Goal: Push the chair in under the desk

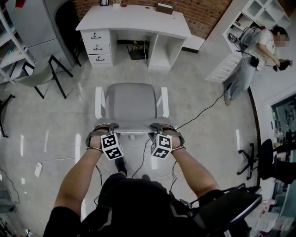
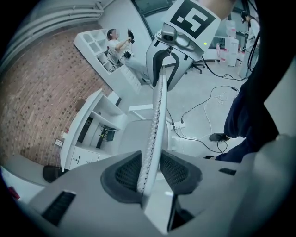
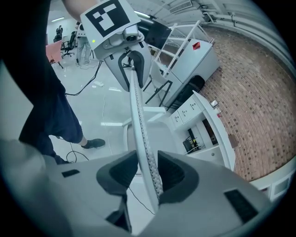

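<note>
Chair (image 1: 131,104) sat on the floor (image 1: 60,134), seat facing the white surface (image 1: 134,21) with drawers. It was well apart from the surface, with bare floor between them, and not yet under it. Backrest (image 1: 132,131) was on the near side, toward the person holding the tools. White armrests (image 1: 98,102) ran along both sides of the grey seat.

Left hand-held gripper (image 2: 151,162) was clamped on the top edge of the backrest near its left end. In the left gripper view the mesh-and-frame edge ran straight between the pads, with one pad against each face.

Right hand-held gripper (image 3: 148,162) was the same at the right end: the backrest edge stood between its jaws and the pads were closed onto it. In the head view both pointed steeply down, side by side and level with each other. Each showed up in the other's view at the far end of the backrest.

A cable (image 1: 203,111) trailed across the floor from the chair's right side toward a white shelf unit (image 1: 226,65). A second person (image 1: 254,60) stood beside that unit. A folding chair (image 1: 46,76) stood off to the left, and a brick wall (image 1: 203,14) was behind the surface.
</note>
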`<state>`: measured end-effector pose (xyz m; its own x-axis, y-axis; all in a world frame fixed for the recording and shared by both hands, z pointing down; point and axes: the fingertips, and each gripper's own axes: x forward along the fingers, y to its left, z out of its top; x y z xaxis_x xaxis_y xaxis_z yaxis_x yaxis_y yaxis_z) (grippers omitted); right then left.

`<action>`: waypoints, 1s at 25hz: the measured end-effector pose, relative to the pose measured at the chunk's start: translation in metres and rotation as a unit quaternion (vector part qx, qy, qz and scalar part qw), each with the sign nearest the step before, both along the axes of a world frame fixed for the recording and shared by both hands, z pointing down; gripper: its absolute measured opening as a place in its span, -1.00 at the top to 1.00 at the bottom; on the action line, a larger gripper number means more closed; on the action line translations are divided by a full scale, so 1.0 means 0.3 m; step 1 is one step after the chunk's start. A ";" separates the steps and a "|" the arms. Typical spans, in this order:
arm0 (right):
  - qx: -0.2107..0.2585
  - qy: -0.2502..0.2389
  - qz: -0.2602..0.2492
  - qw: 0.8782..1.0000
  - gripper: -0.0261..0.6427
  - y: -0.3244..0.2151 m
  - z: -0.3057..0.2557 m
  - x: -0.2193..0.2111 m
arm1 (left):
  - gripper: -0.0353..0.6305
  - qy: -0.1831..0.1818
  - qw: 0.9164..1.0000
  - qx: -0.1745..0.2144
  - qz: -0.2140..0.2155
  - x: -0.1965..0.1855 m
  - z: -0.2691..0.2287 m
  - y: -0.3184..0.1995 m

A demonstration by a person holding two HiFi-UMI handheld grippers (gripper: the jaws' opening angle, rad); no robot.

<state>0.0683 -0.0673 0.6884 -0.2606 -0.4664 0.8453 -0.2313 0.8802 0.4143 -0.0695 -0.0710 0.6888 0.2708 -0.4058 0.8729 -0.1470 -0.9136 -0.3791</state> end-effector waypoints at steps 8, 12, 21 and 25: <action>0.006 0.017 0.017 1.000 0.50 -0.087 0.009 0.002 | 0.50 0.001 1.000 -0.007 -0.004 -0.003 0.004 -0.073; 0.002 0.017 0.020 1.000 0.49 -0.128 0.004 -0.001 | 0.50 0.005 1.000 -0.008 -0.001 -0.005 -0.002 -0.114; 0.008 0.018 0.034 0.999 0.49 -0.187 0.009 -0.081 | 0.49 0.005 1.000 -0.014 0.020 -0.084 0.002 -0.205; -0.004 0.023 0.049 0.999 0.49 -0.218 0.015 -0.094 | 0.49 0.007 1.000 -0.021 0.020 -0.100 0.002 -0.238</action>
